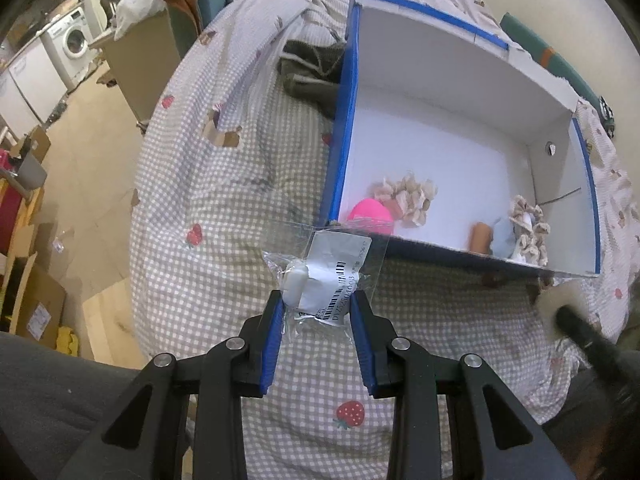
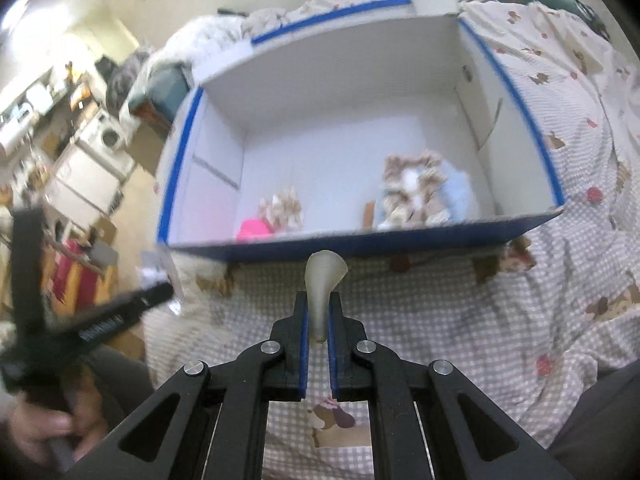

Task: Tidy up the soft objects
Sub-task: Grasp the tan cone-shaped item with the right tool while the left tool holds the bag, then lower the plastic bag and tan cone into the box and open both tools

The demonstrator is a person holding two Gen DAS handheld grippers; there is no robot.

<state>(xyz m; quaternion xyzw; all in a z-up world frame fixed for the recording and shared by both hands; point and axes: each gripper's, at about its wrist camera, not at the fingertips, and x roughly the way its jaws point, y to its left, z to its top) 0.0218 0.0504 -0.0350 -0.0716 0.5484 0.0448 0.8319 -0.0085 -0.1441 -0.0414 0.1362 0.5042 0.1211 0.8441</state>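
A white box with blue edges (image 1: 460, 248) (image 2: 400, 246) lies open on the checked bed cover. Inside are a pink ball (image 1: 370, 218) (image 2: 252, 230), beige scrunchies (image 1: 408, 198) (image 2: 414, 186), a light blue soft item (image 1: 502, 238) (image 2: 454, 192) and an orange-brown piece (image 1: 480, 236). My left gripper (image 1: 318, 300) is shut on a clear plastic bag (image 1: 324, 276) with a white item and barcode label, just in front of the box. My right gripper (image 2: 318, 304) is shut on a cream puff (image 2: 322, 276), also before the box's near wall.
A dark green cloth (image 1: 312, 72) lies left of the box. The bed edge drops to a tiled floor (image 1: 88, 184) with cardboard boxes (image 1: 32, 300) and washing machines (image 1: 68, 42) on the left. A teal pillow (image 1: 560, 64) lies at far right.
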